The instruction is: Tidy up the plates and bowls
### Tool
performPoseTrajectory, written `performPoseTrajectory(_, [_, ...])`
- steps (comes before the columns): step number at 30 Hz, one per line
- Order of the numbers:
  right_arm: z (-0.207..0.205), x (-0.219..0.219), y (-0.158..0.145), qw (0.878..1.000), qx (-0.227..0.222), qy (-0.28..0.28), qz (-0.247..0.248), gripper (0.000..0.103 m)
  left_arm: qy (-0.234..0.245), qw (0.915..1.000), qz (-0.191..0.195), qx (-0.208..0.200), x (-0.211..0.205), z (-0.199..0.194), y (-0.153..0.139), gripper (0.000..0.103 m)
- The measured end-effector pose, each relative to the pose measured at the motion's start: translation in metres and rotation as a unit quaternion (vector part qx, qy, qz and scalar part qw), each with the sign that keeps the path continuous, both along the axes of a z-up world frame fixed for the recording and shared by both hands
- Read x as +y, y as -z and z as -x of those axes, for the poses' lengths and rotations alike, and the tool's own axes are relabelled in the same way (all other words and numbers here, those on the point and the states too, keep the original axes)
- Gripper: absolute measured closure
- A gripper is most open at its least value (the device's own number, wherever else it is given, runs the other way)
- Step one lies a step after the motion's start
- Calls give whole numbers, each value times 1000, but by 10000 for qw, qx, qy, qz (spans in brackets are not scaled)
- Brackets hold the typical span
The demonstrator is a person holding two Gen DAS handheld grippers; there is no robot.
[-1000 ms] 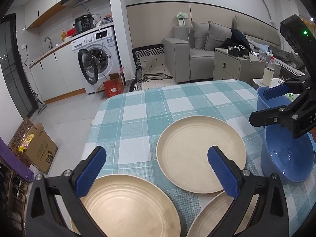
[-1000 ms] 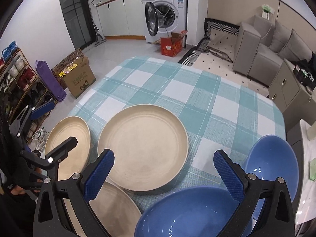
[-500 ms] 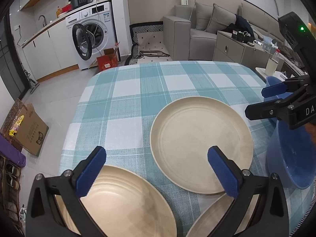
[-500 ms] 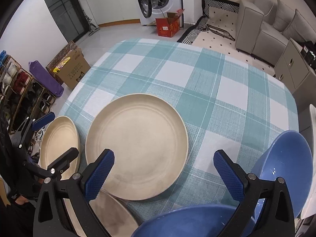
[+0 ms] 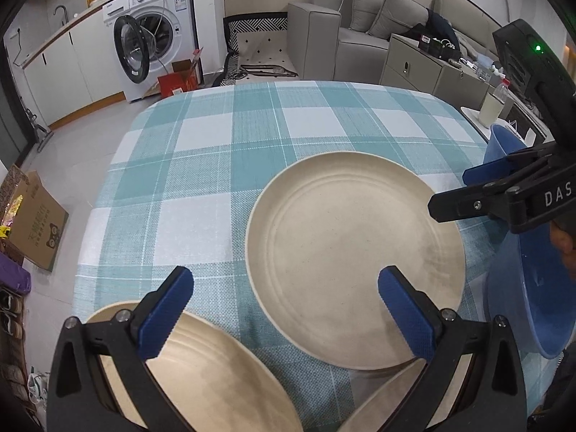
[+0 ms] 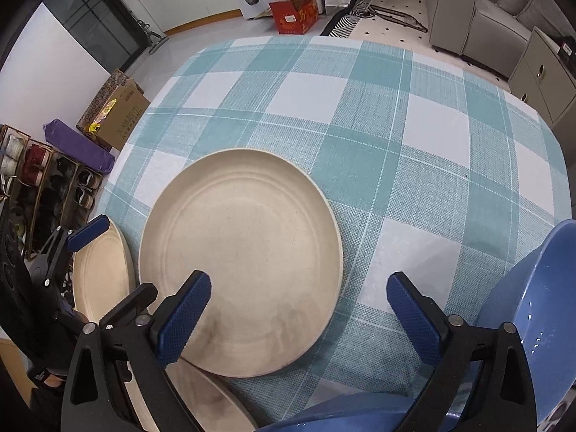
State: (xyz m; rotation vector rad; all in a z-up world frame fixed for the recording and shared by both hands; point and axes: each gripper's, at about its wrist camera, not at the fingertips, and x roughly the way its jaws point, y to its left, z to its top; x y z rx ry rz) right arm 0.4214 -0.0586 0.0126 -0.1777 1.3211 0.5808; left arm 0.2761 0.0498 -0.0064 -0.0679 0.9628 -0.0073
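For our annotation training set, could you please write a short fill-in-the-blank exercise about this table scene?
1. The plates on the table are ____ in colour.
2. The bowls are ____ in colour.
3. The left gripper and the right gripper both have their jaws ____.
4. The tablecloth has a teal and white ____ pattern.

Missing words: beige; blue; open; checked
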Motion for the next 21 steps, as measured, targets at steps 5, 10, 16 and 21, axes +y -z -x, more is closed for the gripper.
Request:
performPoseTrajectory(5, [-3,3,9,9998,181,-32,15,15,60,9999,51,99,-1,-4,6,2])
performPoseTrajectory(10, [-4,4,14,9997,256,-20,13,19,116,9997,134,177,-2,-6,12,3])
performPoseTrajectory(16, [-4,7,21,9995,313,-24,83,27,151,9992,261,262,-2,-8,16,11])
performPoseTrajectory(21, [-5,7,27,9991,348,33,223,39,254,9987,292,334,-5,-9,19,23])
